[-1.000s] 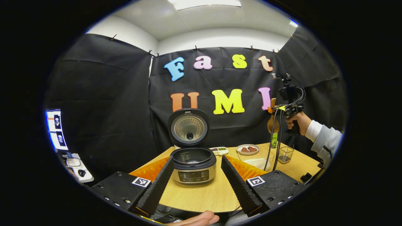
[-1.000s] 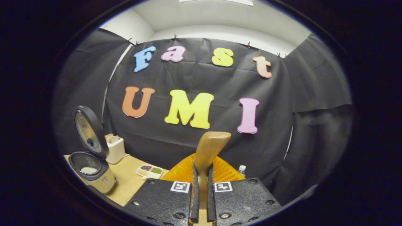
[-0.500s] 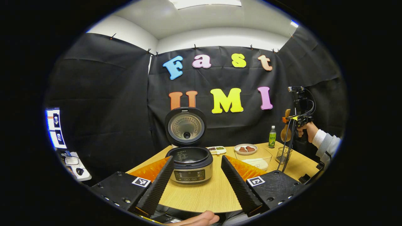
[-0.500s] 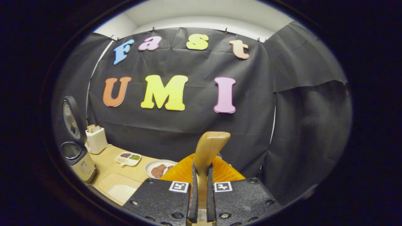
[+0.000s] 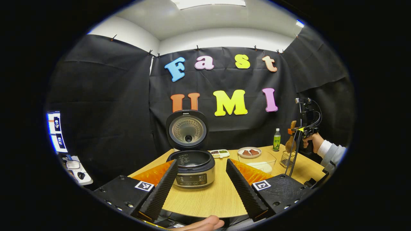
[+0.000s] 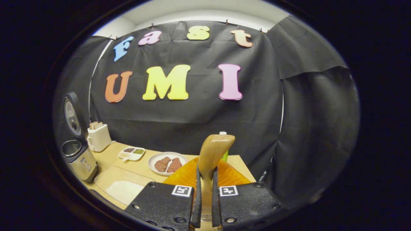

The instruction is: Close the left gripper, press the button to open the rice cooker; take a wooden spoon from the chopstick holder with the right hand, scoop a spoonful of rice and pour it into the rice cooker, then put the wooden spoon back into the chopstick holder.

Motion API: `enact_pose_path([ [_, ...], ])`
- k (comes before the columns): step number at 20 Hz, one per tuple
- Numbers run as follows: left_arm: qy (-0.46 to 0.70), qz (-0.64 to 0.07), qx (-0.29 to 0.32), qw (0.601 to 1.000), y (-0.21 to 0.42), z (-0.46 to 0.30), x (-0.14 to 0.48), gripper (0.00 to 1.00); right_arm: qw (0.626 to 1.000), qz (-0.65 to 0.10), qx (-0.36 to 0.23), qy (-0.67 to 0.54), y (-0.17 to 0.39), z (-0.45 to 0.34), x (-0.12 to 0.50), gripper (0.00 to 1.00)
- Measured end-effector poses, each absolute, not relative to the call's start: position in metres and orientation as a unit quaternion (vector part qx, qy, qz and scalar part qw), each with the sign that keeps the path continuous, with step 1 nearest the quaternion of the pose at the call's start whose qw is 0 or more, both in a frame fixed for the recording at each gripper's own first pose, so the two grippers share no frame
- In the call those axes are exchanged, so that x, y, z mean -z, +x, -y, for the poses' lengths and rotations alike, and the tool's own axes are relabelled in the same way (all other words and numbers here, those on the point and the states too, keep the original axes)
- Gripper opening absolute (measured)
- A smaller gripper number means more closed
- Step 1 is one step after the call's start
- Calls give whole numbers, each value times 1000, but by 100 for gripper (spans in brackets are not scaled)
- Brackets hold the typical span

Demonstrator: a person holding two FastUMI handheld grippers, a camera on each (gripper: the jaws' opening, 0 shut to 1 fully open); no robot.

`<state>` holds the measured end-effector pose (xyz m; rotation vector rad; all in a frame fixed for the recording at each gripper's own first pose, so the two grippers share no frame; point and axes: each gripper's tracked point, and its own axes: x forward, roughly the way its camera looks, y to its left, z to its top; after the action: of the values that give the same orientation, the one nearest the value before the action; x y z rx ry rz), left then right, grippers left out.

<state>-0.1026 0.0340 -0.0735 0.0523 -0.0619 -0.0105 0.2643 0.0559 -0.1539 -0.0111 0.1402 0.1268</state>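
Left gripper (image 5: pixel 201 189) jaws wide apart, holding nothing, framing one silver rice cooker (image 5: pixel 193 166) with its black round lid up, on the round wooden table (image 5: pixel 215 199). Right of it: one white divided dish (image 5: pixel 219 153), one white plate with two brown pieces (image 5: pixel 249 152), one clear glass bowl of rice (image 5: pixel 260 163), one green bottle (image 5: pixel 276 140), one wire chopstick holder (image 5: pixel 285 158). Right gripper (image 6: pixel 205 199) jaws clamped on one wooden spoon (image 6: pixel 212 154), held above the chopstick holder at the table's right end.
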Motion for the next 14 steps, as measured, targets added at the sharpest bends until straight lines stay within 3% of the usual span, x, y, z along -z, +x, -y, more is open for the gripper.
enact_pose_path([
  [5, 27, 24, 5, 999, -97, -32, 77, 96, 993, -95, -75, 20, 272, -54, 176, 23],
  [6, 28, 24, 5, 999, -97, -31, 77, 96, 992, -100, -76, 26, 272, -54, 181, 33],
  [7, 29, 24, 6, 999, -96, -30, 77, 96, 992, -102, -69, 27, 274, -50, 183, 28],
  [11, 24, 23, 14, 999, -92, -25, 76, 96, 995, -85, -43, 18, 277, -34, 177, 54],
  [13, 20, 22, 17, 999, -89, -23, 75, 96, 997, -71, -43, 10, 271, -31, 168, 63],
  [14, 21, 22, 18, 999, -87, -23, 74, 96, 997, -64, -39, 7, 267, -28, 163, 75],
])
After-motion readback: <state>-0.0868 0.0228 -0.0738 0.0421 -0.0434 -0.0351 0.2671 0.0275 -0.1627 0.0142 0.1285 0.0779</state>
